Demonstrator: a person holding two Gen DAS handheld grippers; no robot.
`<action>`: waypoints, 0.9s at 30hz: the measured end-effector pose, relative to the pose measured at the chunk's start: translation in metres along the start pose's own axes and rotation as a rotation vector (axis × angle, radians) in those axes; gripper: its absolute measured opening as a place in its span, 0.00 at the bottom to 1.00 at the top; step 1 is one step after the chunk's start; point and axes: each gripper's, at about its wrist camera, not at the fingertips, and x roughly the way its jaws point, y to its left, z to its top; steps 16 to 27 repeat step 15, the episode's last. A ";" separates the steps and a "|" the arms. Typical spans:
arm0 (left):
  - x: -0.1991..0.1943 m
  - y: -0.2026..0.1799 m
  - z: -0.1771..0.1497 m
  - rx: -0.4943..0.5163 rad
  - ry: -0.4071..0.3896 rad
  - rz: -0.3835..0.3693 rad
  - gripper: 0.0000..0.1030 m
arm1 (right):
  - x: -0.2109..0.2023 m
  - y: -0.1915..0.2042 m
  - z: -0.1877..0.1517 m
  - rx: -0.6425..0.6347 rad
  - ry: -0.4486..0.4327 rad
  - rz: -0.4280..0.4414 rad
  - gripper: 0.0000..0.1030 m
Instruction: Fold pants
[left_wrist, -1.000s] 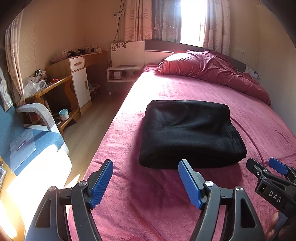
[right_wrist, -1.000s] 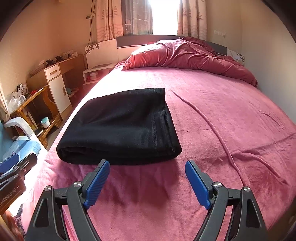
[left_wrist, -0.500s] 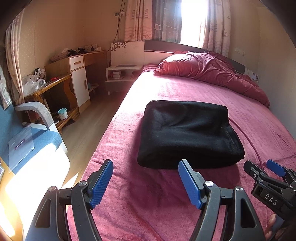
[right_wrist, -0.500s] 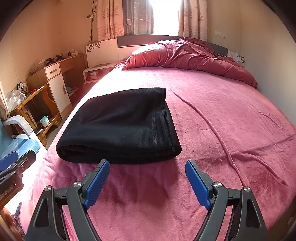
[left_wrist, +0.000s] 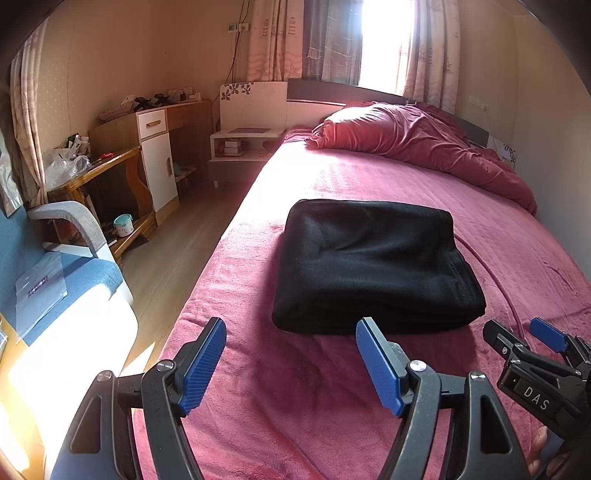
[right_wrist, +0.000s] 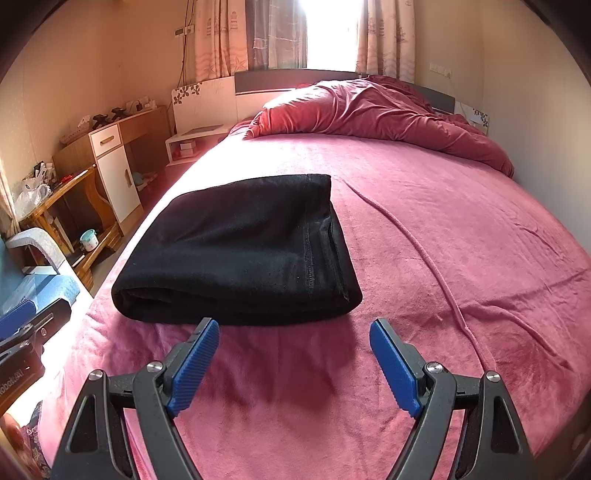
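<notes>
Left wrist view: the left gripper is held above the pink bedspread with its jaws spread wide and nothing between the blue pads. The folded black pants lie flat on the bedspread just ahead of the gripper, apart from both pads; the near folded edge sits beyond the right pad, and the bundle is offset to the right of the gripper's centre line. At the far right edge, the right gripper enters the view beside the pants' near right corner.

Right wrist view: the left gripper body shows at the left edge, off the side of the bed. The pants lie ahead and to the left of the right gripper, stitched hem edge toward the right. The right gripper's jaws are wide apart and hold nothing. Its left pad appears just short of the near fold; contact cannot be confirmed from this angle. A crumpled red duvet lies at the head of the bed, well apart from the pants
</notes>
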 end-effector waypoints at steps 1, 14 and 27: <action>0.000 0.000 0.000 -0.001 0.002 0.001 0.72 | 0.000 0.000 0.000 0.001 0.001 -0.001 0.82; 0.005 -0.001 -0.007 -0.003 0.023 -0.016 0.66 | 0.011 -0.007 -0.007 0.008 0.033 -0.009 0.82; 0.008 -0.001 -0.008 -0.004 0.034 -0.027 0.66 | 0.012 -0.009 -0.007 0.014 0.038 -0.010 0.82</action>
